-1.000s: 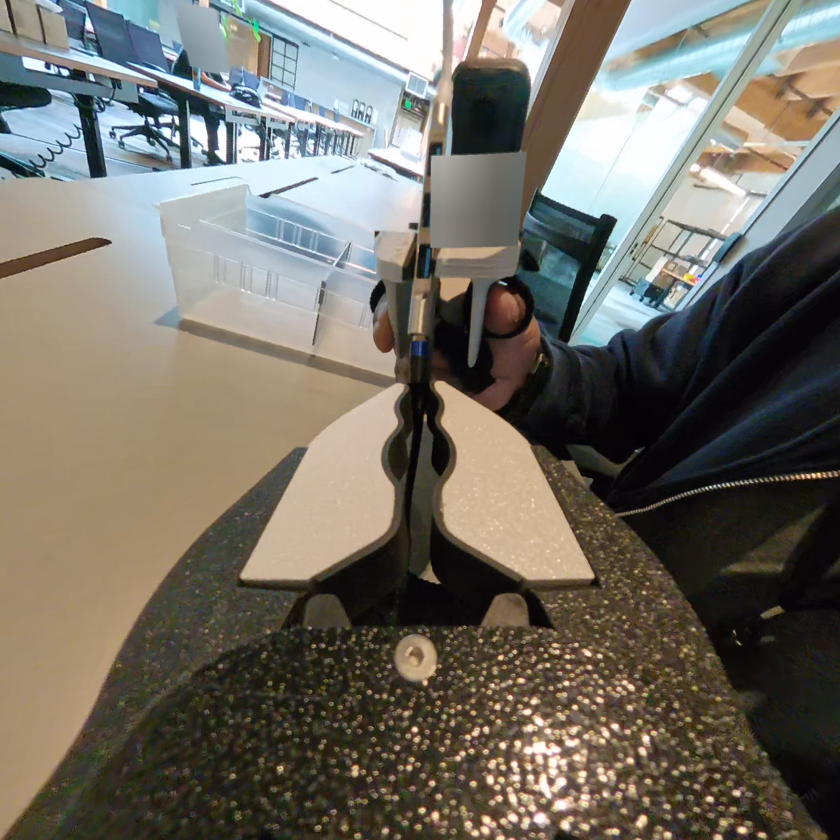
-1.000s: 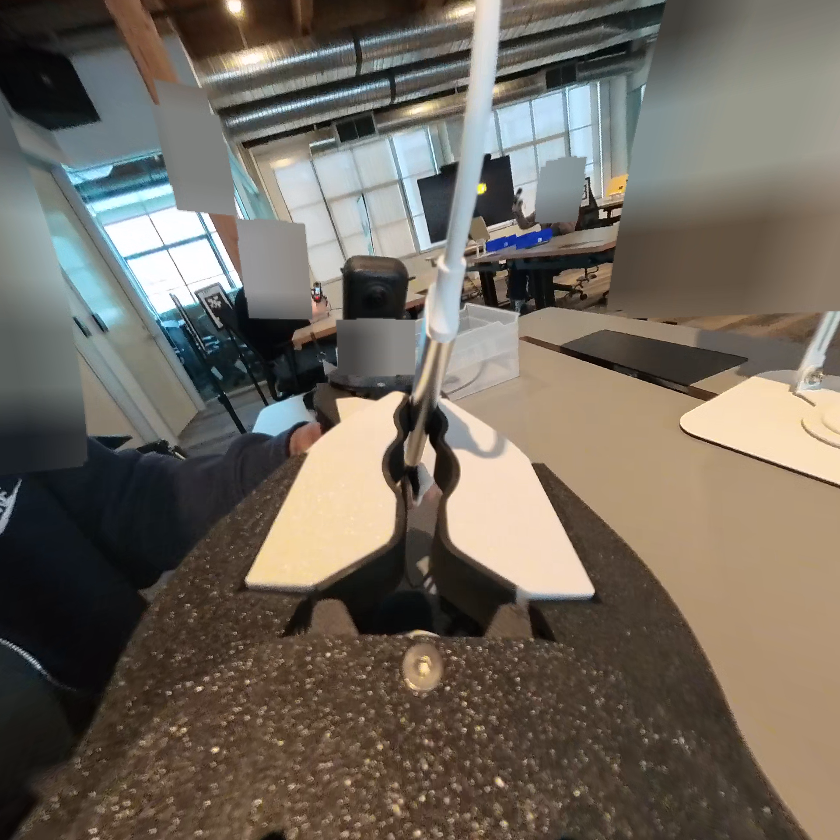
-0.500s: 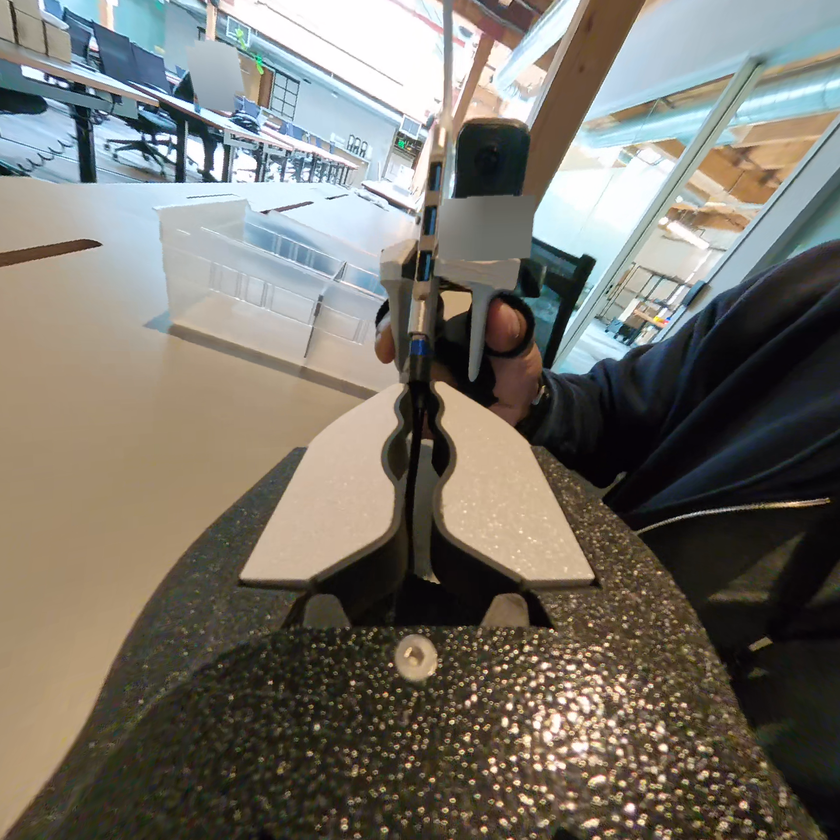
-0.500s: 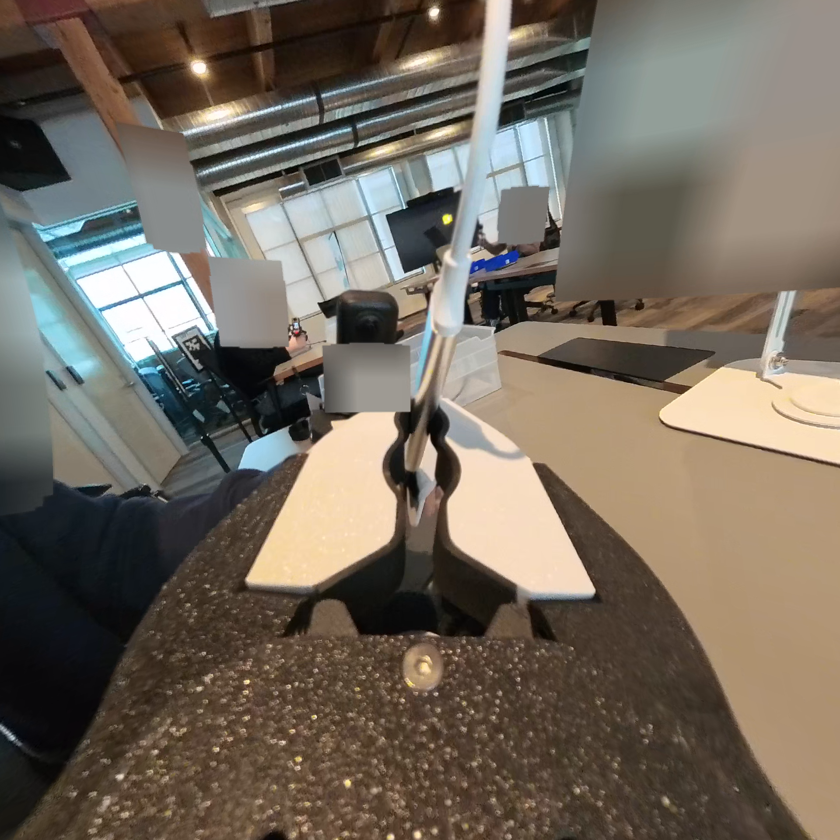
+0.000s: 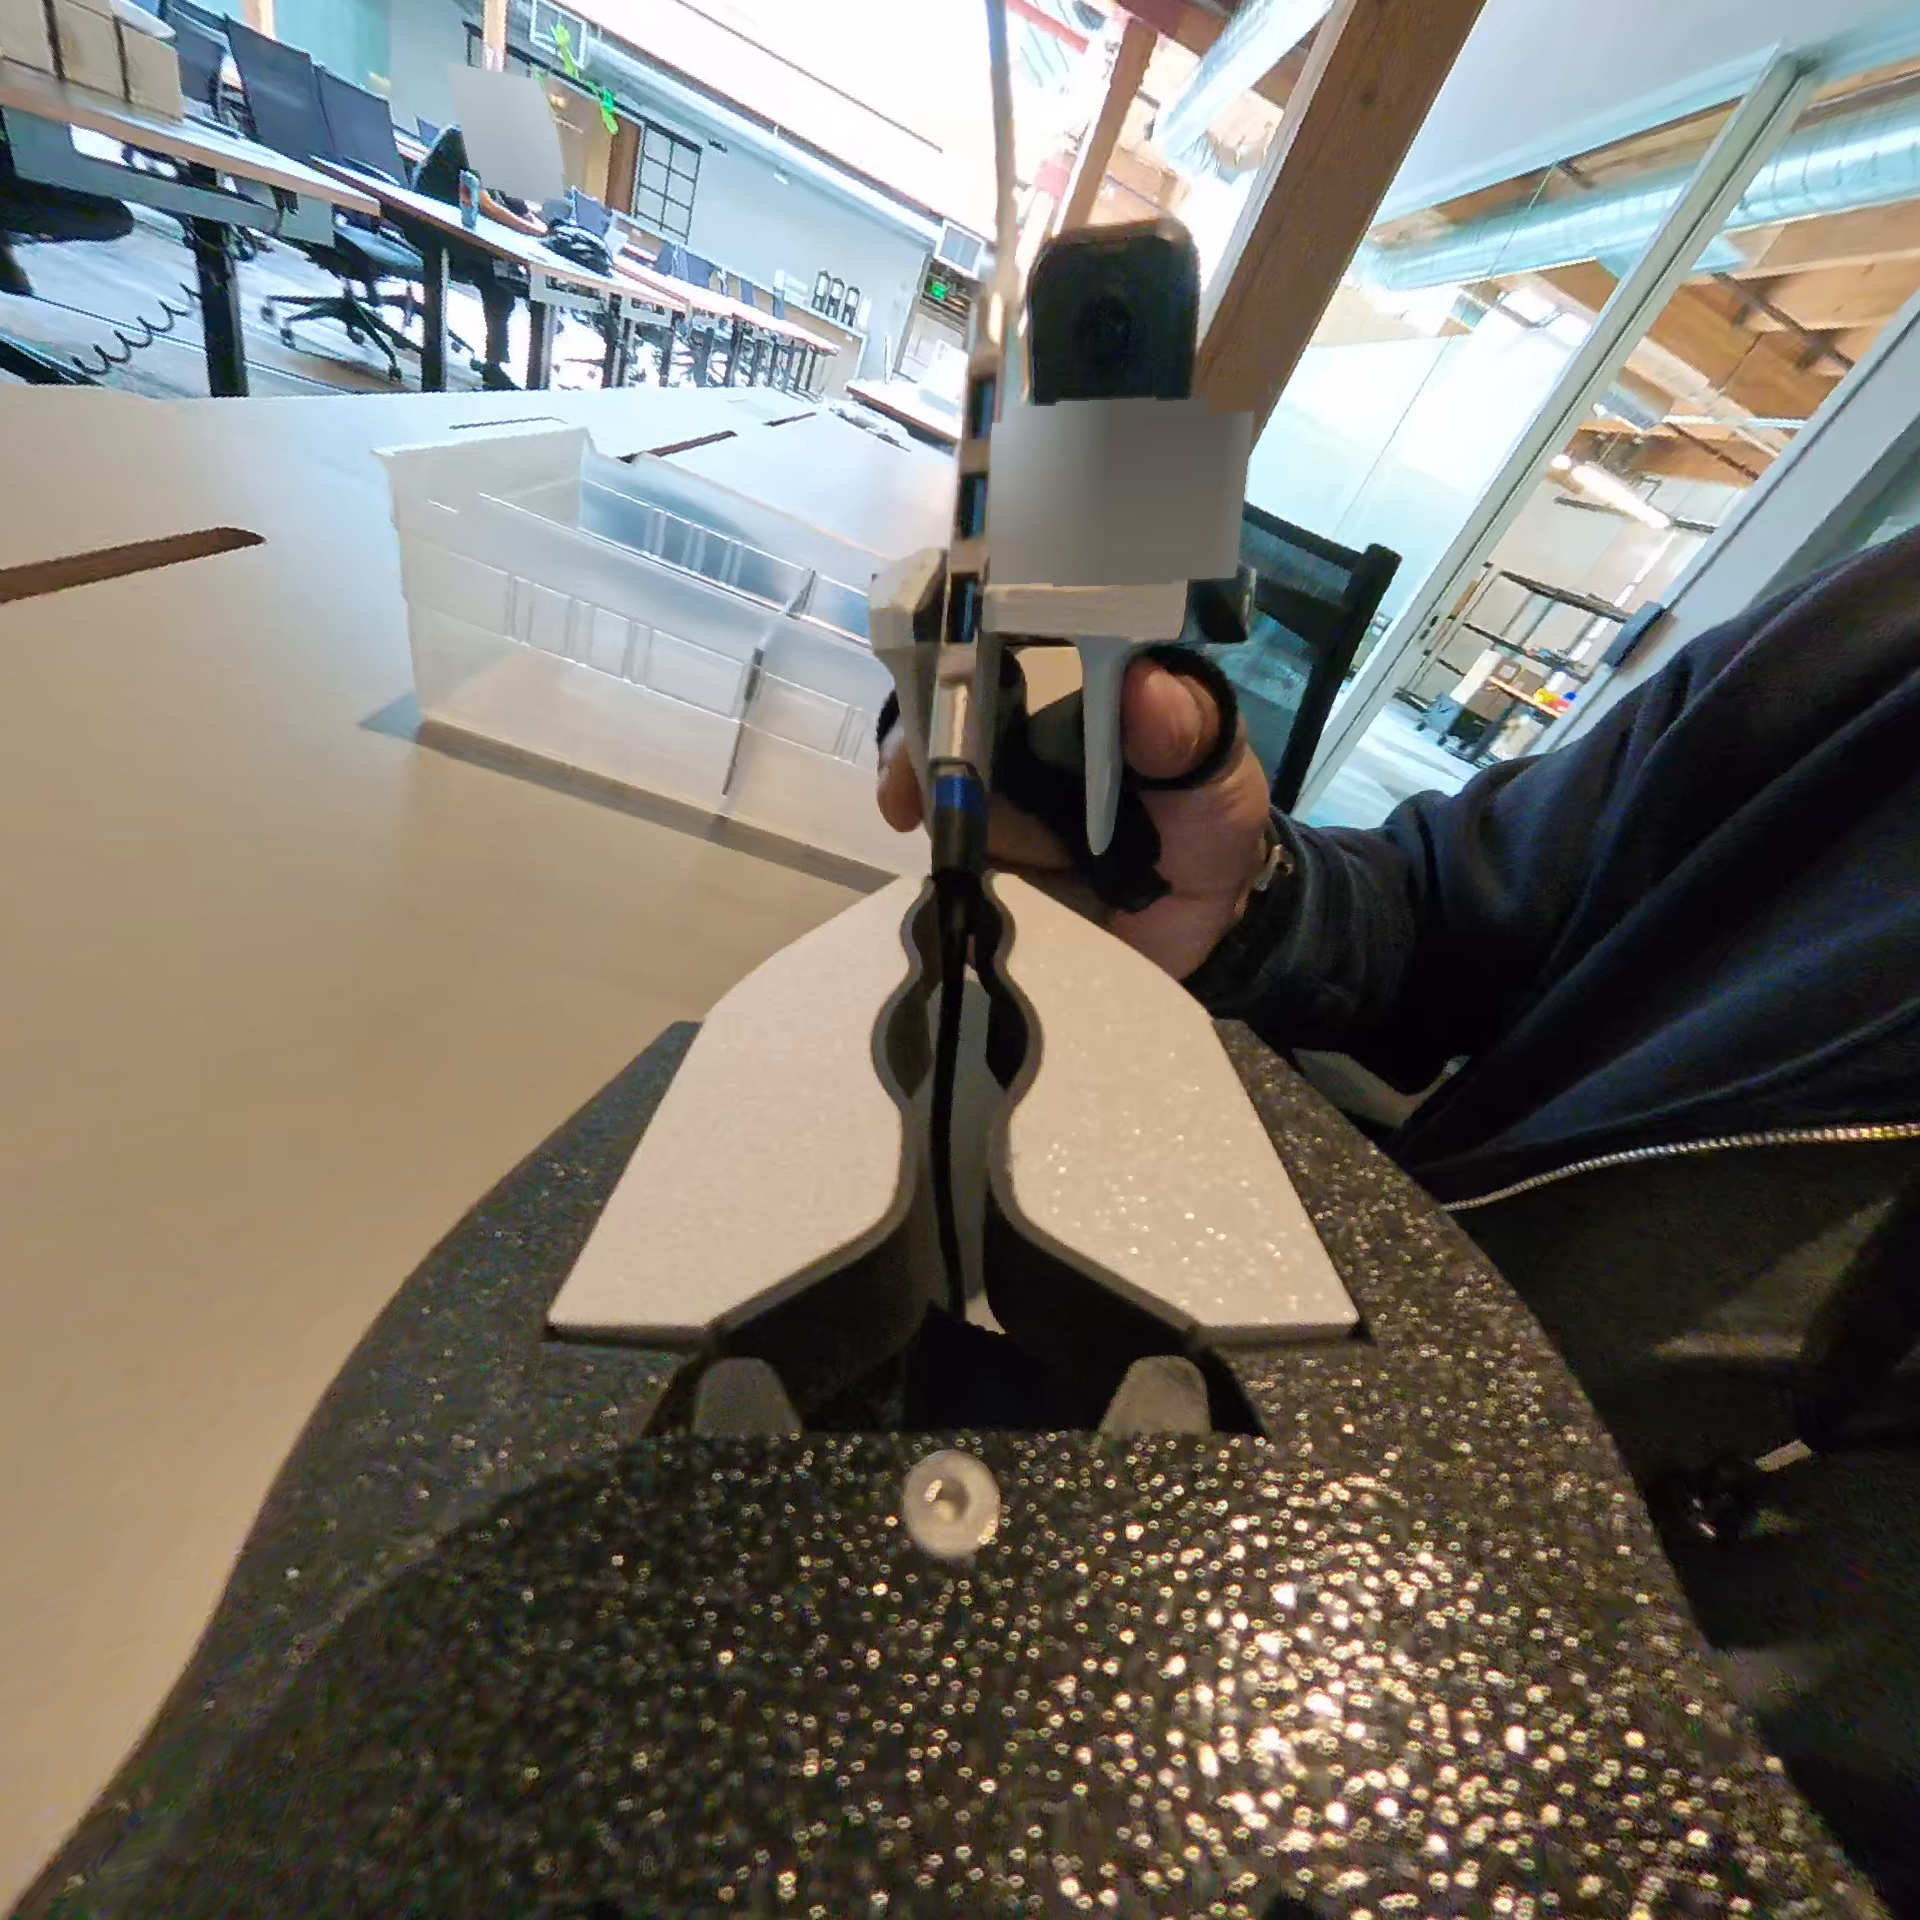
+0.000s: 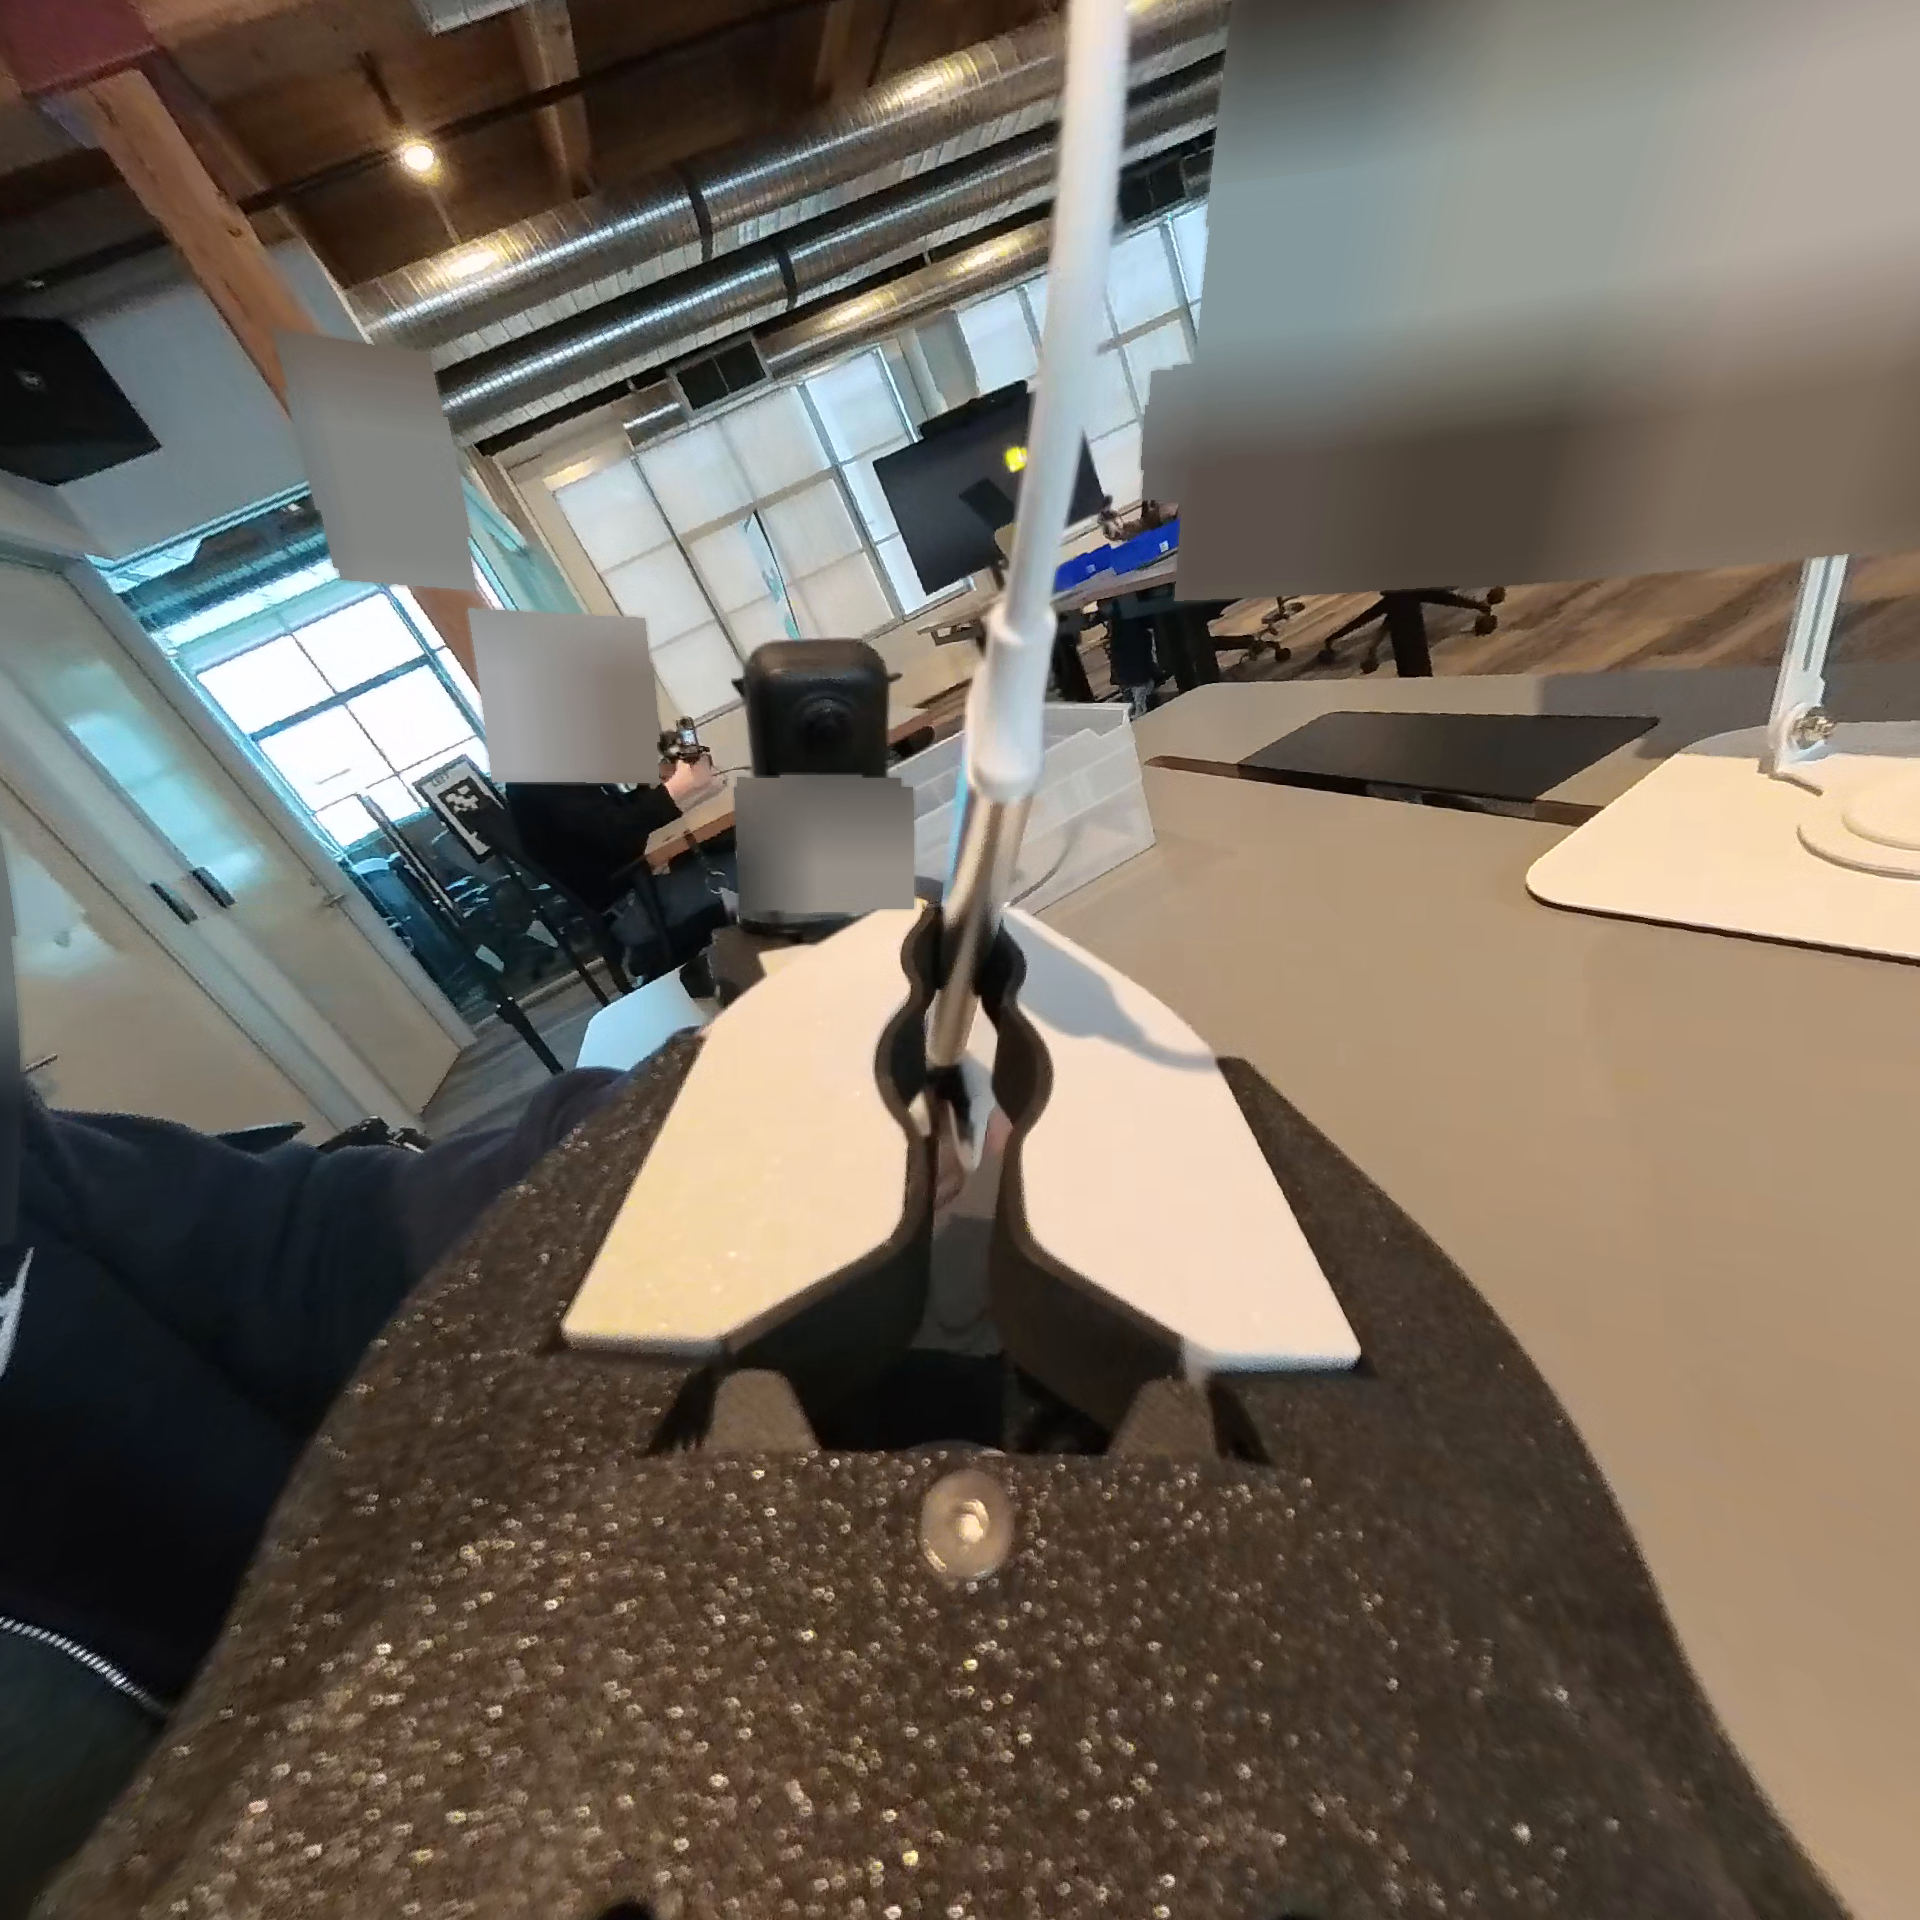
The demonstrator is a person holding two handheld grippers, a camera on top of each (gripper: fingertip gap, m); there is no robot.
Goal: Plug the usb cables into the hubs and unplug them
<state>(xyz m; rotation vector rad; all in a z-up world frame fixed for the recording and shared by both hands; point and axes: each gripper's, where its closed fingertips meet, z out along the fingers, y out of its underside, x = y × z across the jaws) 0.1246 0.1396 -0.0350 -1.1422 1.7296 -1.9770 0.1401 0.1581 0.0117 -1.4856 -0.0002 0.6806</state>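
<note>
USB cable: thin black cord (image 5: 943,1091) runs up the gap between the left gripper's fingers; a dark collar with a blue ring and a silver metal plug (image 5: 954,727) lead from it up to the hub's lower end.
Hub: slim silver bar (image 6: 977,935), smooth metal, standing nearly upright; seen edge-on in the left wrist view (image 5: 971,520), where three blue ports show along its edge.
Hub lead: white round cord (image 6: 1070,312) with a thicker white sleeve, rising from the hub's top out of frame.
Left gripper (image 5: 954,904): two pale, grainy flat fingers with wavy inner edges, drawn together on the black cord just below its plug; body of black sparkly foam.
Right gripper (image 6: 961,977): same build, two white fingers with scalloped inner edges, clamped on the silver hub.
Right gripper, far view (image 5: 997,644): facing the left one, a hand (image 5: 1164,810) in black finger loops holding it, a black camera on top.
Bin: one clear plastic box (image 5: 623,582) with divider slots, on the table beyond the grippers.
Table: smooth beige top (image 5: 260,935) with dark narrow slots.
Stand base: one white rounded plate (image 6: 1714,862) on the table, well apart to the right.
Sleeve: dark navy jacket (image 5: 1610,935) with a metal zip.
</note>
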